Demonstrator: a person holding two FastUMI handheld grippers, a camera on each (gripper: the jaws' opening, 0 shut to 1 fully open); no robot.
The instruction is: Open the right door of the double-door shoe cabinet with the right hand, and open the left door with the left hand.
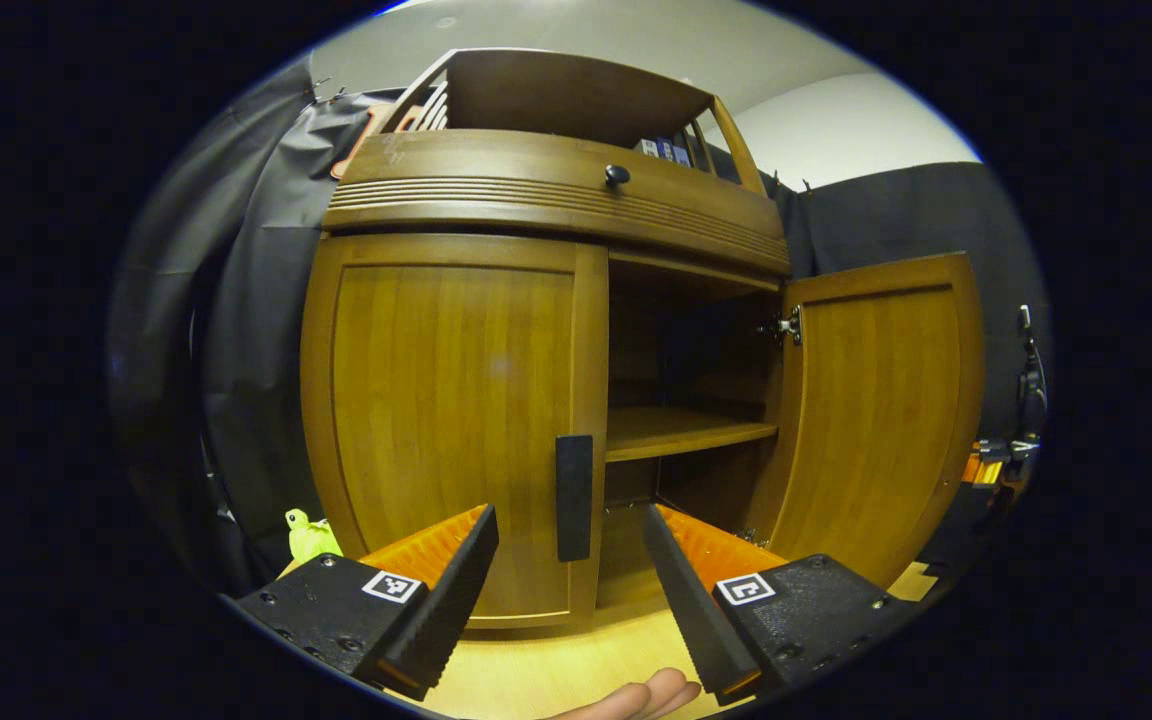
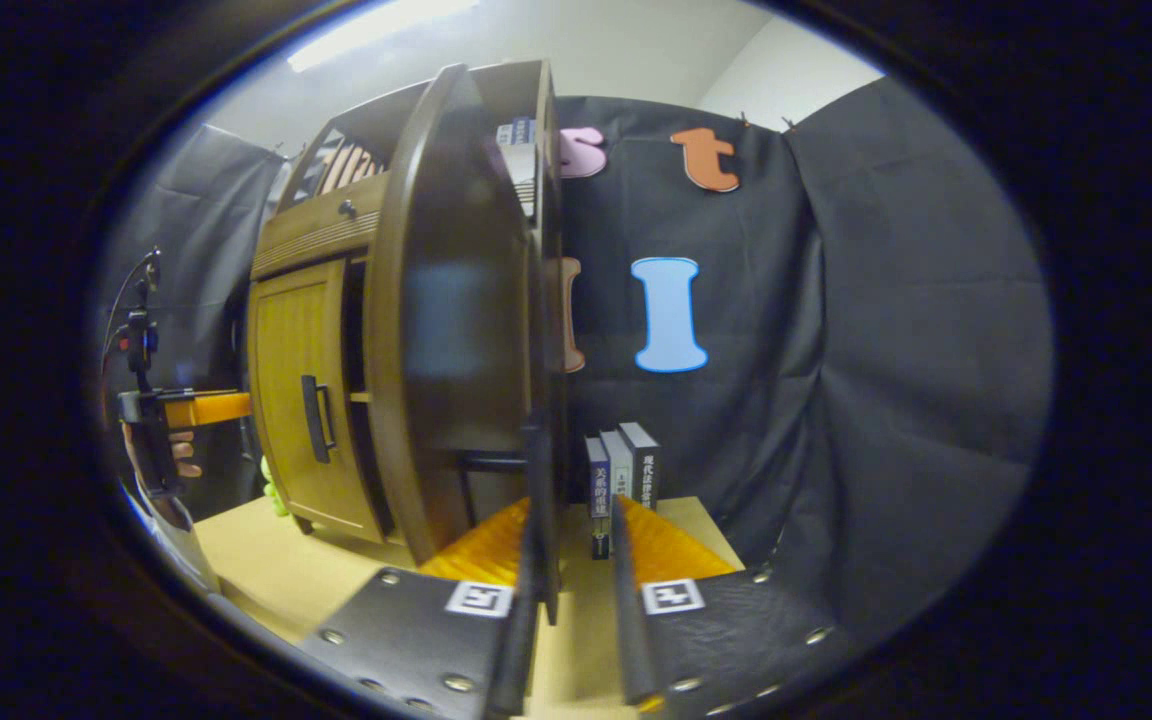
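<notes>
We have the right door (image 1: 876, 410) swung wide with our right claw (image 2: 571, 600) nearly closed around its handle, while the left door (image 1: 451, 420) stays shut, our open left claw (image 1: 571, 590) lined up before its handle (image 1: 574, 497).

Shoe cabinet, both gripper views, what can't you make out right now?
- Right door handle: right gripper view, hidden behind the door's edge, so the right gripper grip is unclear.
- Cabinet interior behind the closed left door: left gripper view, covered by it.
- Space below the shelf: dark, partly blocked by the left gripper.
- Books: titles too small.
</notes>
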